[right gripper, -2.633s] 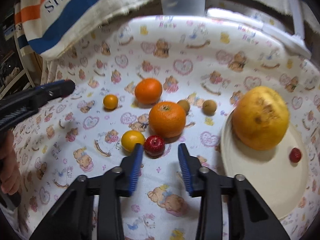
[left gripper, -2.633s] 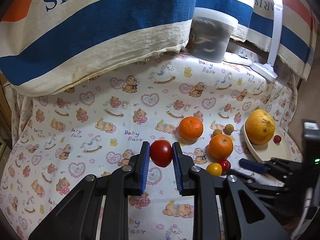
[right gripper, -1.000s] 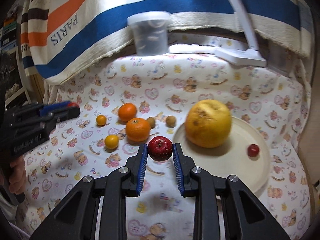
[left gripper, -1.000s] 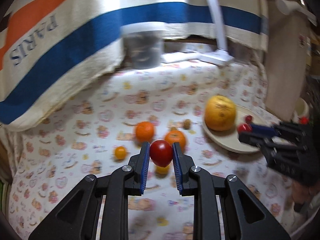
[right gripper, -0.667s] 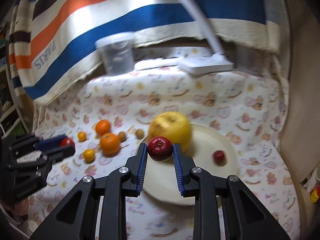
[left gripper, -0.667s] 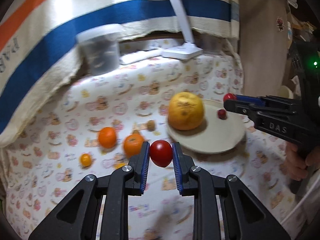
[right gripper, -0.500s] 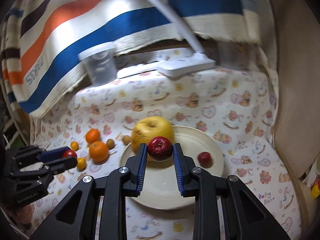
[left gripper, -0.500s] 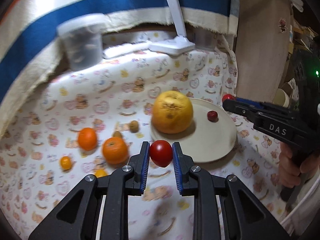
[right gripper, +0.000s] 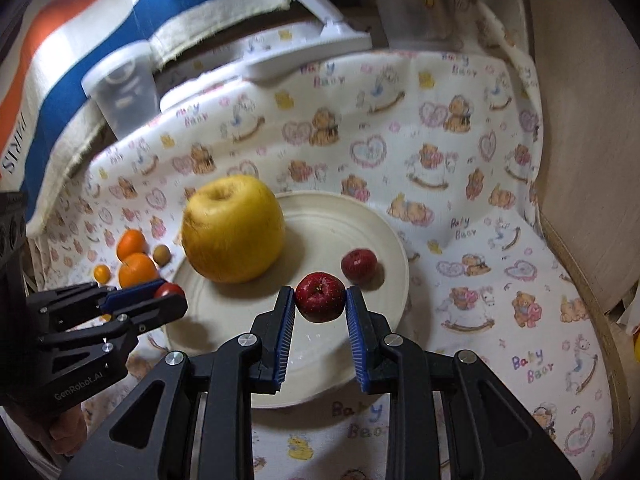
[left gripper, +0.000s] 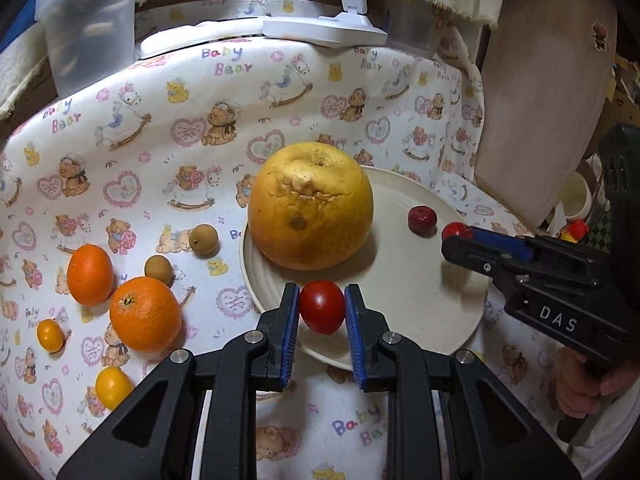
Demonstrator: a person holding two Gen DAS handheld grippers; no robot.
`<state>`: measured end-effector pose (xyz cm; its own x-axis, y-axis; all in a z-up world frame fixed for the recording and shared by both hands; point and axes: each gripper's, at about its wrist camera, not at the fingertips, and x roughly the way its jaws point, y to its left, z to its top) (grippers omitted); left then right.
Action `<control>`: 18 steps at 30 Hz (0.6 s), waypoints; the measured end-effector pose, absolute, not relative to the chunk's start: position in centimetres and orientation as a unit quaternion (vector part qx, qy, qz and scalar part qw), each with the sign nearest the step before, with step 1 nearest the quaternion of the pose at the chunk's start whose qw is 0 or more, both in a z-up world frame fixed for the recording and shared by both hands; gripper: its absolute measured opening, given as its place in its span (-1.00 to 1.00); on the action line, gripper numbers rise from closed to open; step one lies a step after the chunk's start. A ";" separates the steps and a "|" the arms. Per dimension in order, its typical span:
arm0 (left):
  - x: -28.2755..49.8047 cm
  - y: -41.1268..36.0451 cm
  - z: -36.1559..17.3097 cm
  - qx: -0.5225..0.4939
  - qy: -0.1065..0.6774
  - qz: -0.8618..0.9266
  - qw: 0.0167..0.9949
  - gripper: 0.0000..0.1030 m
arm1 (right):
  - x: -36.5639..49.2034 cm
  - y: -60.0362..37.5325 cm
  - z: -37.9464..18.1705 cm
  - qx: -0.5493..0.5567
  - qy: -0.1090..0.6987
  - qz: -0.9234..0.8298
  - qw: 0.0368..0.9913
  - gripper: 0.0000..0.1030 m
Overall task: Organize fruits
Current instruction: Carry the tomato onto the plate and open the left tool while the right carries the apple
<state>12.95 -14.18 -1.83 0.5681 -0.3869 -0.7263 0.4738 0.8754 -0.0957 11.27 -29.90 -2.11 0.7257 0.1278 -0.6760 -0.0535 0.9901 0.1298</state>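
On the left of the desk point(left gripper: 280, 92) the loose fruit waits on the bear-print cloth: two oranges point(left gripper: 145, 313), two small yellow fruits point(left gripper: 113, 387) and two brown ones point(left gripper: 203, 239), all well apart from the plate point(left gripper: 452, 320). The left gripper point(left gripper: 322, 314) has its fingers clamped on a red tomato point(left gripper: 322, 306), held over the plate's near left rim, just beside the big yellow pomelo point(left gripper: 310, 211). The tomato is smooth and round, so a release this close to the edge could let it roll off onto the cloth, or bump the pomelo. Further right, the right gripper point(right gripper: 320, 312) has its fingers clamped on a small red apple point(right gripper: 320, 296) above the plate's middle, near another small red fruit point(right gripper: 359, 265) lying there. Dropped from height, the apple may knock that fruit toward the far right rim. Both grippers crowd the same plate, so they could clash if lowered together.
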 end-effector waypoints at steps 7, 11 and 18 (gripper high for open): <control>13.1 -14.4 -2.9 0.061 0.402 -0.240 0.881 -0.57 | 11.7 -29.7 -2.9 0.041 0.385 0.041 0.921 -0.47; 13.2 -14.3 -2.9 0.060 0.403 -0.241 0.881 -0.57 | 11.8 -29.6 -3.1 0.039 0.390 0.041 0.919 -0.47; 13.0 -14.6 -2.9 0.076 0.398 -0.244 0.881 -0.51 | 12.0 -29.5 -3.2 0.038 0.395 0.042 0.917 -0.47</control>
